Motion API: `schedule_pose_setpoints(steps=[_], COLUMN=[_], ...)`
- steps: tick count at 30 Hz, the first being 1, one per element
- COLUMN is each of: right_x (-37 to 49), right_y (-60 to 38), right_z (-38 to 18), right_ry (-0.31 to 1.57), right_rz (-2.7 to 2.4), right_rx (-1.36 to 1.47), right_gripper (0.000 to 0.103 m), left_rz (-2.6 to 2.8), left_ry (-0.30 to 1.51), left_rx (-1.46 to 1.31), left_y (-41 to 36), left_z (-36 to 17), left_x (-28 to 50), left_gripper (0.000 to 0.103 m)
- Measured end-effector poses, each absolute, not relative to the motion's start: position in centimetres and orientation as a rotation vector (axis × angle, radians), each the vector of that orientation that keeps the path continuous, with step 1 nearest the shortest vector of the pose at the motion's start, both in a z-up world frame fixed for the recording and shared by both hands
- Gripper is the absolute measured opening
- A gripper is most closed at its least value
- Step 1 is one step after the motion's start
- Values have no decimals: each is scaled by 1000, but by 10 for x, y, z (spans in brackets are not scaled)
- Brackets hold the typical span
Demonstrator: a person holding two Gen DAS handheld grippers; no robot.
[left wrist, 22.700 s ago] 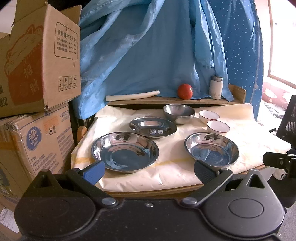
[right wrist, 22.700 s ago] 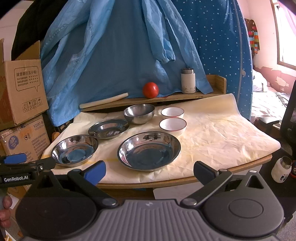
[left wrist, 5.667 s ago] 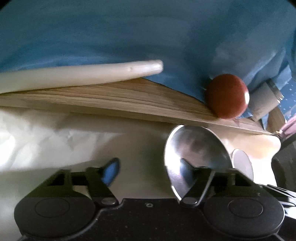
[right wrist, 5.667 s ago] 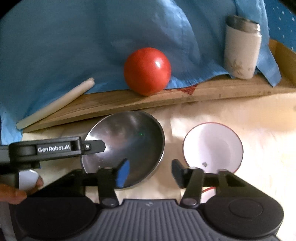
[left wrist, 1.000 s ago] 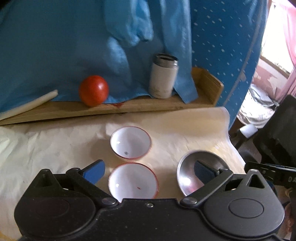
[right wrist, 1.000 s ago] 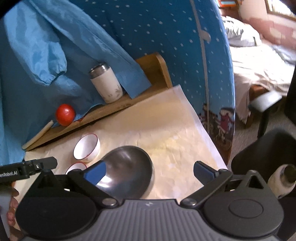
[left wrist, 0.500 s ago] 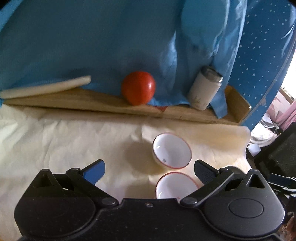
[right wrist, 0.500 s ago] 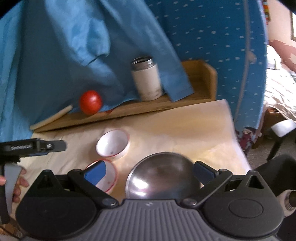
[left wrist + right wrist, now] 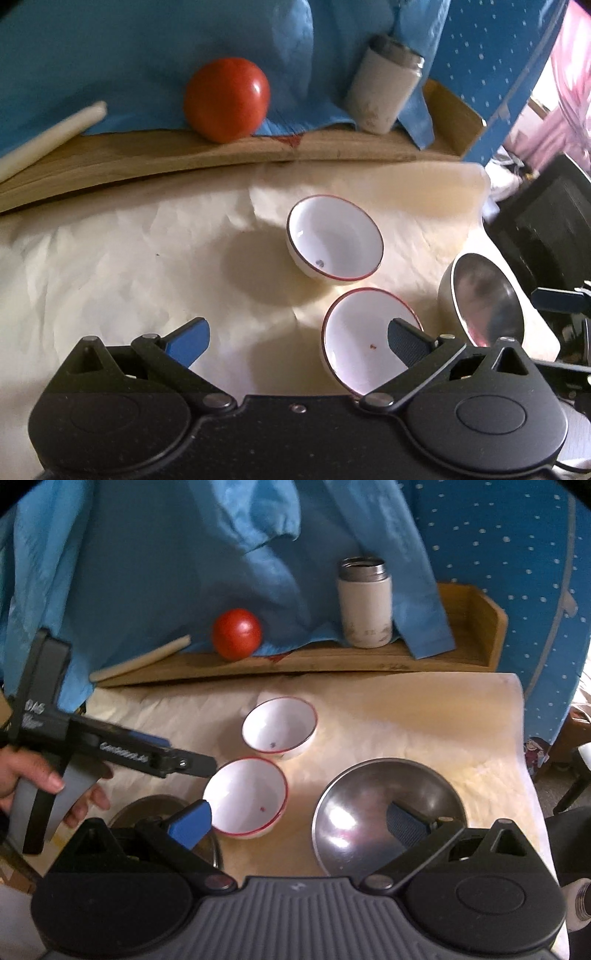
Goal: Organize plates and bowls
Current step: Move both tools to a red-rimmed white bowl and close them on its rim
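Two white bowls with red rims sit on the paper-covered table [image 9: 110, 266]: a far white bowl [image 9: 334, 238] [image 9: 279, 725] and a near white bowl [image 9: 365, 350] [image 9: 245, 797]. A steel bowl [image 9: 487, 299] [image 9: 369, 805] rests to their right near the table edge. My left gripper [image 9: 295, 343] is open, its right finger over the near white bowl's inside. In the right wrist view a hand [image 9: 37, 775] holds the left gripper [image 9: 122, 751], whose tip reaches that bowl's left rim. My right gripper [image 9: 299, 823] is open, with its right finger over the steel bowl's hollow.
Steel plates [image 9: 155, 808] lie at the lower left, partly hidden. On the wooden ledge [image 9: 314, 661] at the back stand a red ball [image 9: 237, 634], a white flask [image 9: 365, 602] and a pale rod [image 9: 140, 662], with blue cloth behind. A black chair [image 9: 546, 236] is off the right edge.
The left gripper has moved in closer and lower over the white bowls, its right finger now above the near one. The right gripper has drawn nearer the steel bowl, which stays on the table.
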State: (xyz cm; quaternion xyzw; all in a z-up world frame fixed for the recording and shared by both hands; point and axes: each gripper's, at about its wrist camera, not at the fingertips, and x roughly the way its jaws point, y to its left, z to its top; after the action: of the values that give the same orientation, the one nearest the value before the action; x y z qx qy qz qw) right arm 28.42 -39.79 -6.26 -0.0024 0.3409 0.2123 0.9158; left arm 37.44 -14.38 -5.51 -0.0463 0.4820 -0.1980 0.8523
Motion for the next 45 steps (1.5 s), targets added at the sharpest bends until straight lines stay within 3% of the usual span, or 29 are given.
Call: schedule_pose_setpoints(steps=[9,16,25,32,41,45], right_x=[299,307,315,320,331,336], right_y=[-384,-370,-354,-340,-335,-330], right_z=[-69,-75,-85,-96,-101,-105], right_ry=[730,786,869,941,966,978], right_rz=[448,451,464,427,373,365], right_rx=[-4,-28,-38,-85,-83,-85], right_gripper=[102,89,74,65,56,44], left_rz=[-444,-441,-478,-531,-535,-553], left_ry=[1075,1113,1122,1131,1144,1152], left_rx=[-10,2,-36,-59,-54,-81], left_y=[-147,-145,-141,-146,-153,-153], left_z=[-68,-77,-77,-78,-82,-84], left_x=[385,387,387,388,393,395], left_gripper=[102,100,74,44,41,27])
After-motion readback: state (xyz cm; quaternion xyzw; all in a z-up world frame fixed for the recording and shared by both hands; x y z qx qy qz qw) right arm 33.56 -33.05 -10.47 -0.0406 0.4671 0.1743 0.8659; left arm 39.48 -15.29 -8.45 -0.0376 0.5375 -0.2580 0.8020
